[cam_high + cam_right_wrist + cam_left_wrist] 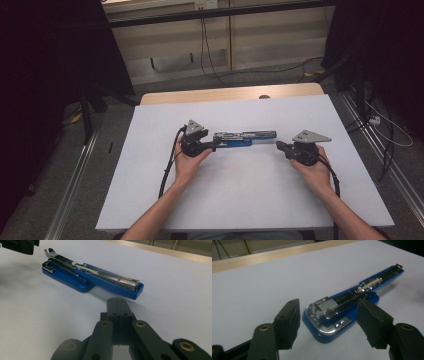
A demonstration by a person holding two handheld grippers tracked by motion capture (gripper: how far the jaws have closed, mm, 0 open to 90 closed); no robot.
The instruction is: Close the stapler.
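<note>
Stapler: the blue plastic stapler with its chrome metal magazine swung open flat (244, 138) lies lengthwise at the middle of the desk, between your two hands.
Left gripper: your left gripper (328, 322) has its black fingers (288, 322) apart, one on each side of the stapler's base end, not yet pressing on it.
Right gripper: your right gripper (116, 305) rests just short of the stapler's far end, its fingers (111, 305) pressed together on nothing.
Risk, slip: if you clamp on the rounded blue edge rather than the flat sides, the base could squirt out sideways.
Risk, hinge: lifting by the base alone may let the open arm flop and swing.
Risk, push: nudging from the right could slide the stapler.
Surface: smooth white sheet over a pale wooden desk (165, 200), little friction to hold things.
Room: dim, dark curtains at both sides, cables on a grey floor (240, 77).
</note>
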